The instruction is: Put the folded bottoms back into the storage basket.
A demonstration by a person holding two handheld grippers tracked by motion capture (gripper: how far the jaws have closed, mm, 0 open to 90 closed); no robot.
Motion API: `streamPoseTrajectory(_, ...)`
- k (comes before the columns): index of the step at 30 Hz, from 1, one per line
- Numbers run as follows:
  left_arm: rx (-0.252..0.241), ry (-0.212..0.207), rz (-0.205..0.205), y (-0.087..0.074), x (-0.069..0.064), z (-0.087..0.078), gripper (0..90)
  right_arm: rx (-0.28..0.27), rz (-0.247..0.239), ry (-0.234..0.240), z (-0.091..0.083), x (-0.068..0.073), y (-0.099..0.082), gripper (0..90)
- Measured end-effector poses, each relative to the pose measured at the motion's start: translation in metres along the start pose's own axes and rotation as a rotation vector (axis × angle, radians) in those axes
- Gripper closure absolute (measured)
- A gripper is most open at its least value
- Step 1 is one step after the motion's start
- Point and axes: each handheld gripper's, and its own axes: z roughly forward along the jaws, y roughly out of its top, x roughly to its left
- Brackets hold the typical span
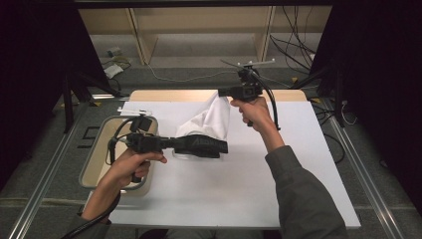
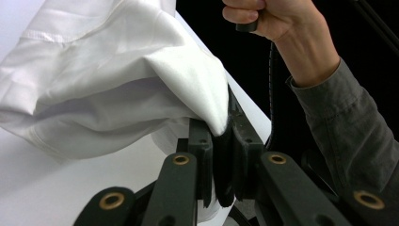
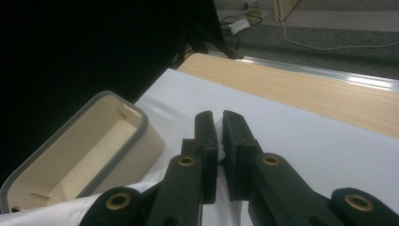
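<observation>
1. The white cloth [image 1: 211, 119] hangs above the white table cover [image 1: 259, 174], stretched between the two grippers, beside the beige tray [image 1: 94, 149] at the table's left edge.
2. Left gripper [image 2: 225, 155]: jaws pressed together on a fold of the cloth's lower edge.
3. Right gripper [image 3: 219, 141]: jaws nearly together, a sliver of white cloth pinched between them; it holds the upper corner raised.
4. Handling, judged: light, limp, drapes and creases freely; not fragile, but thin fabric may slip from a shallow pinch.
5. Best hold: hemmed edges or corners, gripped deep.
</observation>
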Motion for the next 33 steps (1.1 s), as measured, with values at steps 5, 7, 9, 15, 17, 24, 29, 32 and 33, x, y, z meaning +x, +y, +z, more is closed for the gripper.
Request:
streamPoseTrajectory(5,-0.016,0.021,0.021,-0.001,0.001,-0.022,81.0,-0.002,-0.026,0.016,0.010,0.016,0.013,85.9)
streamPoseTrajectory(7,-0.022,0.028,0.024,-0.002,0.002,-0.029,81.0,0.001,-0.033,0.023,0.015,0.023,0.018,85.9)
streamPoseTrajectory(9,-0.025,0.030,0.027,-0.003,0.004,-0.037,81.0,0.004,-0.047,0.024,0.020,0.029,0.021,85.9)
streamPoseTrajectory(15,-0.049,0.024,0.030,-0.005,0.010,-0.061,81.0,0.007,-0.061,0.045,0.034,0.045,0.026,85.9)
streamPoseTrajectory(17,-0.062,0.026,0.030,-0.005,0.011,-0.070,80.9,0.009,-0.064,0.050,0.040,0.051,0.028,85.9)
streamPoseTrajectory(24,-0.094,0.039,0.025,-0.008,0.016,-0.094,80.9,0.010,-0.085,0.073,0.059,0.075,0.036,85.9)
streamPoseTrajectory(29,-0.075,0.046,0.044,-0.010,0.019,-0.107,80.9,0.009,-0.093,0.085,0.070,0.087,0.039,85.9)
streamPoseTrajectory(32,-0.085,0.057,0.038,-0.010,0.022,-0.114,80.9,0.009,-0.099,0.086,0.076,0.093,0.040,85.9)
streamPoseTrajectory(33,-0.092,0.061,0.032,-0.011,0.024,-0.117,80.9,0.006,-0.101,0.086,0.077,0.094,0.040,85.9)
